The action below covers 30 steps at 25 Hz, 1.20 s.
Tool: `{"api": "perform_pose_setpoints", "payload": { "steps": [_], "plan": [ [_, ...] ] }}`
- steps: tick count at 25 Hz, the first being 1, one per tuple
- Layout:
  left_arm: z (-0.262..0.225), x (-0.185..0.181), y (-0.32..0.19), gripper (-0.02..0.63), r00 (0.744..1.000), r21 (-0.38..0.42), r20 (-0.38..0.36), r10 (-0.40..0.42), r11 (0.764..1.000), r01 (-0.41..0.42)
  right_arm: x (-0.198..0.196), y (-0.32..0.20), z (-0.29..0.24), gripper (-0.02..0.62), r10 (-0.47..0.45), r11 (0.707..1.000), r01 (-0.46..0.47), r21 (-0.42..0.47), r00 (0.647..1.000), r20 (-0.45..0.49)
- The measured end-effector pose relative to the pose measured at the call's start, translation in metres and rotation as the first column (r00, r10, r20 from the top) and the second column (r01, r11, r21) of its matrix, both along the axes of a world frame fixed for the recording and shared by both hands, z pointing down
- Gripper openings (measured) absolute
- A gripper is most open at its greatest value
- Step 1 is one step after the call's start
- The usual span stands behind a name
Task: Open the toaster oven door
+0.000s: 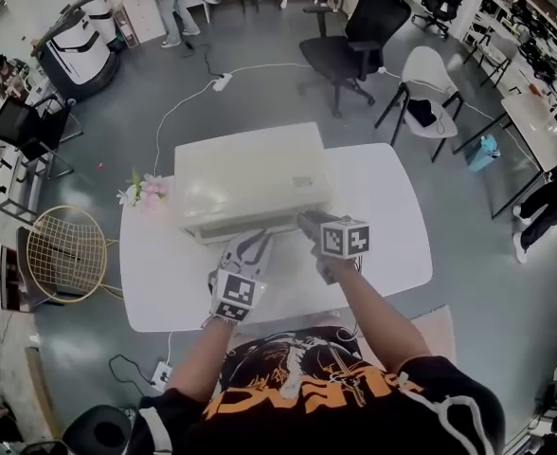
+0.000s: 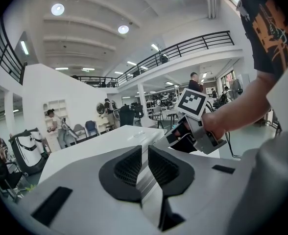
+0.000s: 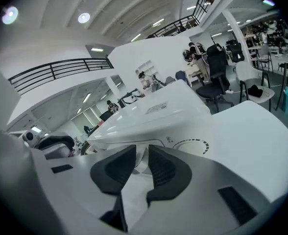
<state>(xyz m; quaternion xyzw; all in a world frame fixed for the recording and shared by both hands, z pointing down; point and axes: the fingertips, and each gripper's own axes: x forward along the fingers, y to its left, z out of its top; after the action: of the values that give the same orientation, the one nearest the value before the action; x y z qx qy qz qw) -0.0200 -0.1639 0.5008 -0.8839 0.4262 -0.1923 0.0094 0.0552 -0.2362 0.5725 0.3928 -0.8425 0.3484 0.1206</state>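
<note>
A white toaster oven [image 1: 250, 176] sits on a white table [image 1: 383, 207] with its front toward me; its door looks closed. My right gripper [image 1: 305, 222] is at the oven's front lower edge, right of centre. In the right gripper view the oven front [image 3: 149, 121] and a dial [image 3: 192, 146] fill the space just beyond the jaws [image 3: 140, 156], which stand nearly together with only a thin gap. My left gripper [image 1: 251, 243] hovers over the table just before the oven's front. Its jaws [image 2: 144, 156] are also together with nothing held, pointing along the oven top [image 2: 109, 141].
A small bunch of flowers [image 1: 140, 191] lies at the oven's left. A wire basket [image 1: 65, 252] stands left of the table. Behind the table are a black office chair [image 1: 356, 38] and a white chair [image 1: 432, 91]. A cable [image 1: 188, 98] runs across the floor.
</note>
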Motion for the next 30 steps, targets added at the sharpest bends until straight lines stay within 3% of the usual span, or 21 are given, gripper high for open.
{"api": "perform_pose_setpoints", "payload": {
  "steps": [5, 16, 30],
  "plan": [
    [0.005, -0.005, 0.003, 0.057, 1.000, -0.015, -0.002, -0.009, 1.000, 0.009, -0.003, 0.001, 0.001, 0.086, -0.025, 0.997, 0.027, -0.066, 0.999, 0.024],
    [0.005, 0.000, 0.007, 0.057, 1.000, -0.018, -0.006, -0.001, 1.000, 0.001, 0.001, 0.014, -0.002, 0.075, -0.067, 0.995, 0.067, -0.076, 0.998, 0.008],
    [0.031, 0.002, 0.028, 0.057, 1.000, -0.076, -0.013, 0.012, 0.997, -0.013, 0.008, 0.095, 0.045, 0.084, -0.203, 0.965, 0.184, -0.186, 0.975, -0.090]
  ]
}}
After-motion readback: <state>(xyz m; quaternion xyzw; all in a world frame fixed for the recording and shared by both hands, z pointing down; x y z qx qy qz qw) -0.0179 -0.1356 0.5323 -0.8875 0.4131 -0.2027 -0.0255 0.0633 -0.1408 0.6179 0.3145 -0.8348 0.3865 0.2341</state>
